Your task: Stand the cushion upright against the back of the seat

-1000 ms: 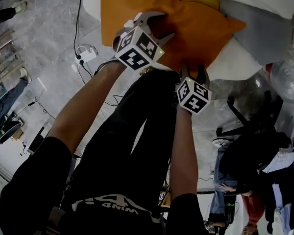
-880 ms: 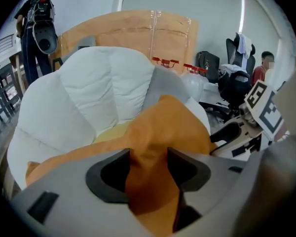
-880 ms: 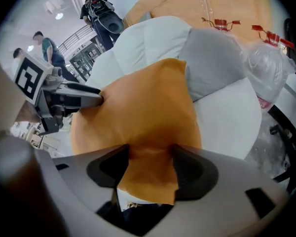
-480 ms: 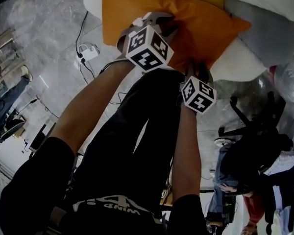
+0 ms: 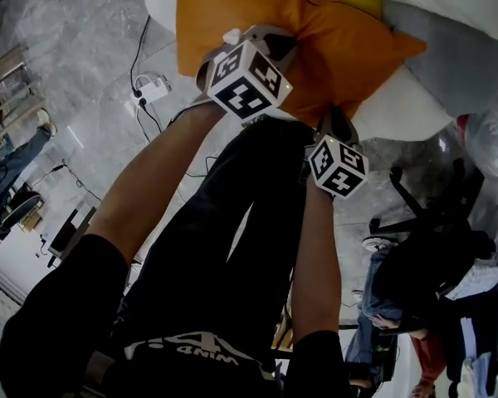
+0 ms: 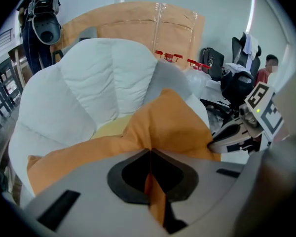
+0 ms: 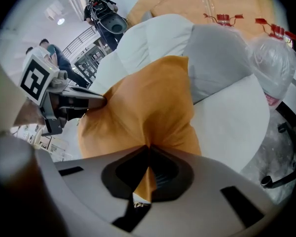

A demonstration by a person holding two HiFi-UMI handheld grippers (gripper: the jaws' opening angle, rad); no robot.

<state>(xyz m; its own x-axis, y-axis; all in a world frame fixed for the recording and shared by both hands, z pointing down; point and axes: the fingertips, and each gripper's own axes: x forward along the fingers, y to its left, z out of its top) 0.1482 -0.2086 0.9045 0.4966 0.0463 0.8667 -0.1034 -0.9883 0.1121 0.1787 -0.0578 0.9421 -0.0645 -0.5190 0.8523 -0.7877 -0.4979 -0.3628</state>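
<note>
An orange cushion (image 5: 332, 31) lies flat on the seat of a white padded armchair (image 6: 89, 78). My left gripper (image 5: 270, 44) has just closed and is shut on the cushion's near edge, a fold of orange cloth (image 6: 155, 194) pinched between its jaws. My right gripper (image 5: 336, 123) has also just closed and is shut on the cushion's near corner (image 7: 143, 181). In the left gripper view the cushion (image 6: 163, 127) bulges up ahead, with the right gripper (image 6: 214, 144) at its right edge. In the right gripper view the cushion (image 7: 148, 112) stretches toward the left gripper (image 7: 103, 101).
A grey cushion (image 7: 217, 58) and a yellow one (image 6: 111, 128) rest against the chair's white back. Cardboard (image 6: 153, 28) stands behind the chair. A clear plastic bag (image 7: 274, 58) and an office chair base (image 5: 407, 210) lie to the right. Cables and a power strip (image 5: 145, 89) cross the floor on the left.
Both grippers' jaws have come together on the cushion's near edge. The hands have stayed in place and the cushion has barely shifted.
</note>
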